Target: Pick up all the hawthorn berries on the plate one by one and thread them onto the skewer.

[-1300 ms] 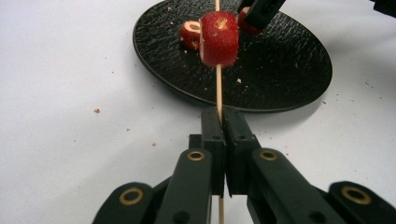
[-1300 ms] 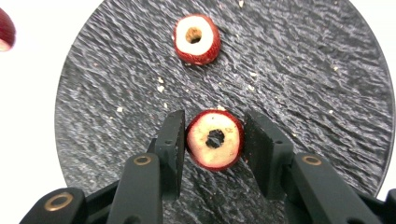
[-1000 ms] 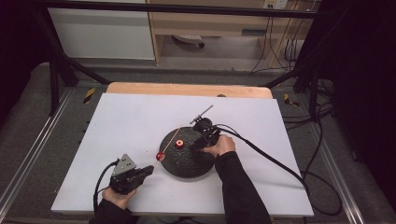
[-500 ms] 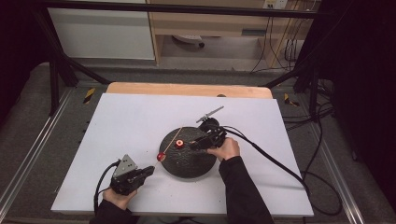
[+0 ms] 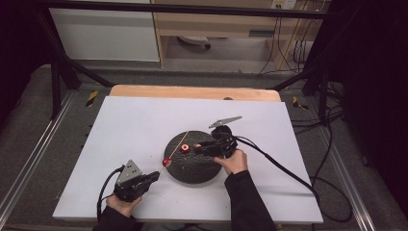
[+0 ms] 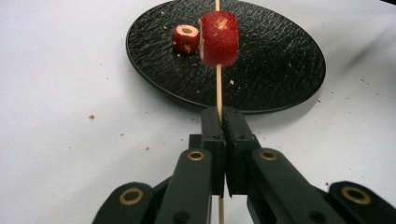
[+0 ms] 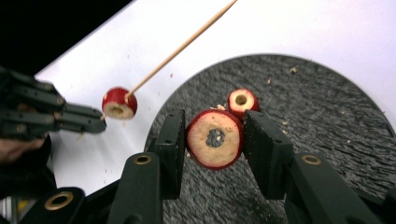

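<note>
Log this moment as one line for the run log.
left gripper: shut on skewer, one slice threaded | right gripper: shut on cored slice over plate | third slice on plate

A white sheet-covered table (image 5: 144,125) with a pale wooden far edge stood on grey carpet (image 5: 29,125) — dimly lit. Beyond it sat a white cabinet (image 5: 106,36) and a light wooden shelf unit (image 5: 216,24) — black cables (image 5: 332,159) trailed alongside.

The white tabletop (image 5: 134,125) carries a round black plate (image 5: 197,166) lying toward five o'clock of its centre, with reddish crumbs (image 6: 92,116) scattered around the plate.
</note>
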